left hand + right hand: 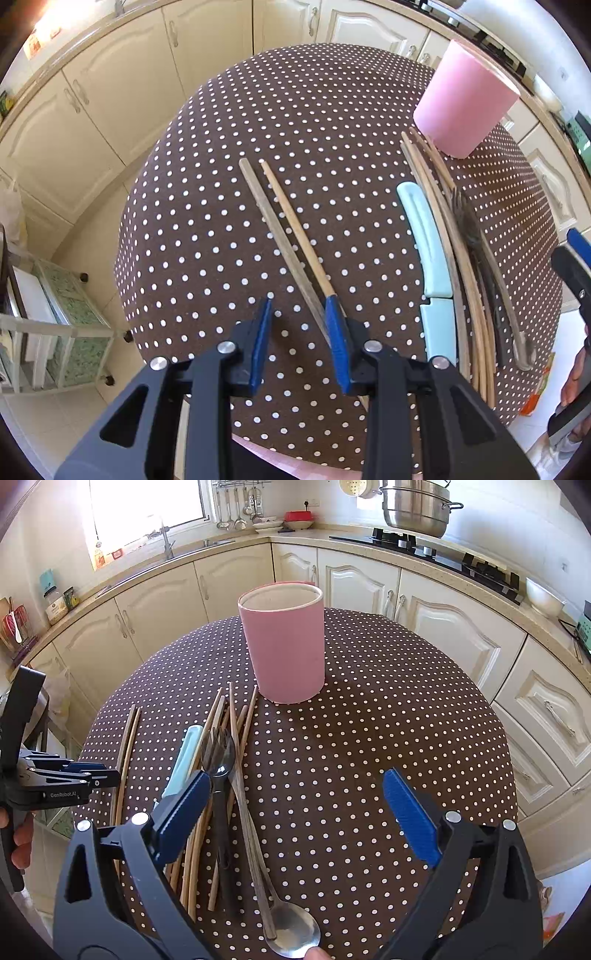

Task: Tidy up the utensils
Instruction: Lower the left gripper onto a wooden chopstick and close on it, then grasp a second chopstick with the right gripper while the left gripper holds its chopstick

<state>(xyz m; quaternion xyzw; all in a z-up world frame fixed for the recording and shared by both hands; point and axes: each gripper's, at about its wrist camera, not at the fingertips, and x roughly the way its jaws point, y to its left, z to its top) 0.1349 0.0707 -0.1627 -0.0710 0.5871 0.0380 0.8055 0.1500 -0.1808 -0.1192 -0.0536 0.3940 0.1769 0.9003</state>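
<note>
Round tabletop (229, 155), brown cloth with white dots. Pink holder (282, 642) upright, ahead of the right gripper (295, 805) — fingers wide, nothing between. Utensil pile (221, 775) beside its left finger. Left gripper (301, 332) — fingers narrowed, not gripping; two chopsticks (284, 236) pass under its right finger.

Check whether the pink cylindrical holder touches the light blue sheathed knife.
Apart. The right wrist view shows dotted cloth between the pink cylindrical holder and the light blue sheathed knife, with chopsticks lying between.
</note>
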